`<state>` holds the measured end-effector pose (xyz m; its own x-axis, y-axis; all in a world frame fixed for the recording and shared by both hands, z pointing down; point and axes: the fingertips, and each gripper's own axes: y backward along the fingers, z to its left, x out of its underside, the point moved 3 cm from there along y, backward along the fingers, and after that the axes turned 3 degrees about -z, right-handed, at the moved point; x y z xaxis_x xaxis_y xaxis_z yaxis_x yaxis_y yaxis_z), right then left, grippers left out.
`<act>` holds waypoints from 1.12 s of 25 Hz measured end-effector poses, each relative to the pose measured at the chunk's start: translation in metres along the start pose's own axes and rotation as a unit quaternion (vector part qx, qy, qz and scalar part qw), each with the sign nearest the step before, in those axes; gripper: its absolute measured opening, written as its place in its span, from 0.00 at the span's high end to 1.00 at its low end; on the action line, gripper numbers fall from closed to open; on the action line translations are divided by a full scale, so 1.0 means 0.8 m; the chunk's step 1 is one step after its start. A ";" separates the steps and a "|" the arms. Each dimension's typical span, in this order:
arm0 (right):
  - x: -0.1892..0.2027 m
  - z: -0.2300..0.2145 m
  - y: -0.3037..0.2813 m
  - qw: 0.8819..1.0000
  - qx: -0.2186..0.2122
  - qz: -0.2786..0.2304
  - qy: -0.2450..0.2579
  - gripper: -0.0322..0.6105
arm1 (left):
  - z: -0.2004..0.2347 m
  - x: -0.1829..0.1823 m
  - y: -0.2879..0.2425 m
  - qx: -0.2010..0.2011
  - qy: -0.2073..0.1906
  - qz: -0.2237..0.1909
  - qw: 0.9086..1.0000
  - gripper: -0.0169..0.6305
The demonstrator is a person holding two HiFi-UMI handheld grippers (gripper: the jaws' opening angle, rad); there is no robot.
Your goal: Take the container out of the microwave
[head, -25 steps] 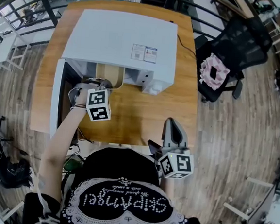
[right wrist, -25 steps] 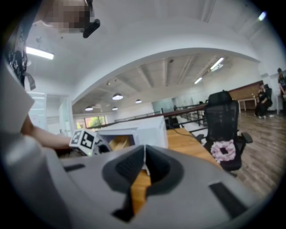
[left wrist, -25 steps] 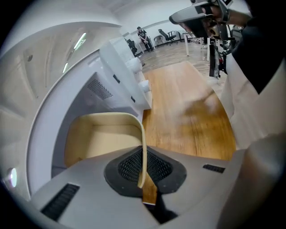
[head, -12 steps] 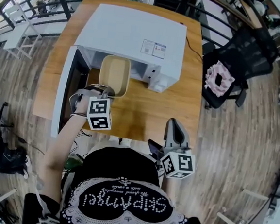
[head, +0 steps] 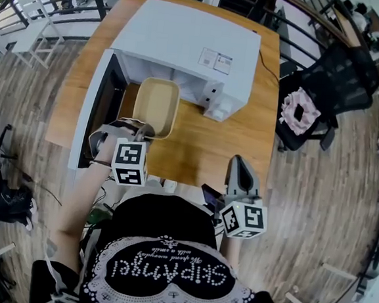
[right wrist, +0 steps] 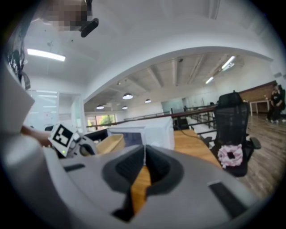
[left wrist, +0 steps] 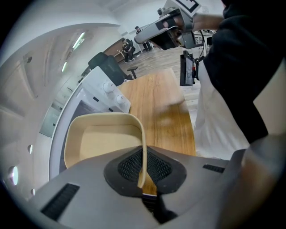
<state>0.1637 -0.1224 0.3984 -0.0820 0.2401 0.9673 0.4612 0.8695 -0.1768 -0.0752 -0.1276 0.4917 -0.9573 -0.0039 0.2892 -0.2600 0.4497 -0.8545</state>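
Note:
A cream rectangular container (head: 156,105) sits half out of the white microwave (head: 192,45), over the wooden table (head: 243,136). The microwave's door (head: 89,116) stands open at the left. My left gripper (head: 145,132) is shut on the container's near rim. In the left gripper view the rim's thin edge is pinched between the pads, with the left gripper (left wrist: 142,175) below the empty container (left wrist: 103,138). My right gripper (head: 237,161) hovers over the table's front right edge, shut and holding nothing. The right gripper (right wrist: 144,153) looks level at the microwave (right wrist: 149,132) and the container (right wrist: 109,143).
A black office chair (head: 320,93) with a pink cushion (head: 299,114) stands right of the table. A dark railing (head: 51,0) runs behind it. A small dark device (head: 209,197) hangs at the table's front edge by the person's body.
The container has come out of the microwave's cavity toward the person, drawn by my left gripper. The right gripper has stayed near the table's front edge.

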 end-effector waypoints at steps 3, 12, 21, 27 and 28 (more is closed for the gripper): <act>0.000 -0.003 0.001 1.000 0.000 0.001 0.004 0.90 | -0.012 -0.003 0.016 0.005 -0.005 -0.007 1.000 0.94; -0.005 -0.006 -0.003 1.000 0.003 -0.006 0.008 0.90 | -0.042 -0.008 0.057 0.021 -0.012 -0.025 0.999 0.94; -0.007 -0.003 -0.002 1.000 -0.003 -0.009 0.012 0.90 | -0.065 -0.012 0.087 0.031 -0.008 -0.029 0.999 0.94; -0.010 -0.013 0.011 1.000 0.003 -0.013 0.010 0.90 | -0.087 -0.009 0.106 0.042 -0.002 -0.025 0.999 0.94; -0.010 -0.015 0.013 1.000 0.004 -0.013 0.010 0.90 | -0.091 -0.009 0.109 0.043 -0.003 -0.025 0.999 0.94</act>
<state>0.1793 -0.1205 0.3913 -0.0762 0.2082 0.9751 0.4528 0.8785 -0.1522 -0.0821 -0.0237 0.4465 -0.9435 -0.0295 0.3301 -0.3170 0.3708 -0.8730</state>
